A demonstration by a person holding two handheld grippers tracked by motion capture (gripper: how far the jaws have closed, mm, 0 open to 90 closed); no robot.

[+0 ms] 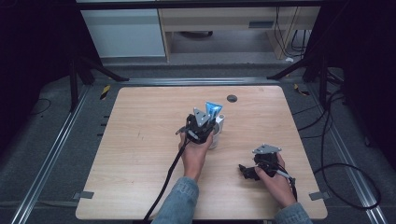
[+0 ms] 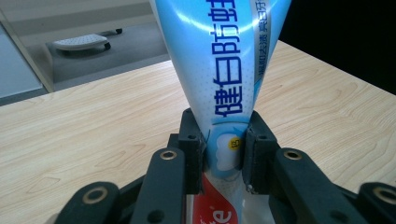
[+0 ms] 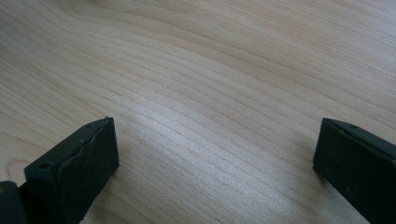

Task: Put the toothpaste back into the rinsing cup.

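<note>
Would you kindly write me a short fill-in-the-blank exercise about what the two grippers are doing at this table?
1. The left gripper is shut on a light blue toothpaste ____.
2. The right gripper has its jaws ____.
3. Beside the left gripper stands a small white ____.
4. Everything rests on a pale ____ table.

Missing words: tube; open; cup; wooden

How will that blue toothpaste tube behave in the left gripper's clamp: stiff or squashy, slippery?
Likely squashy: the left gripper pinches the toothpaste tube at its narrow part, and it fans wider above. Its glossy skin looks slippery, so it may slide. Probably light: it stands upright above the white cup.
</note>
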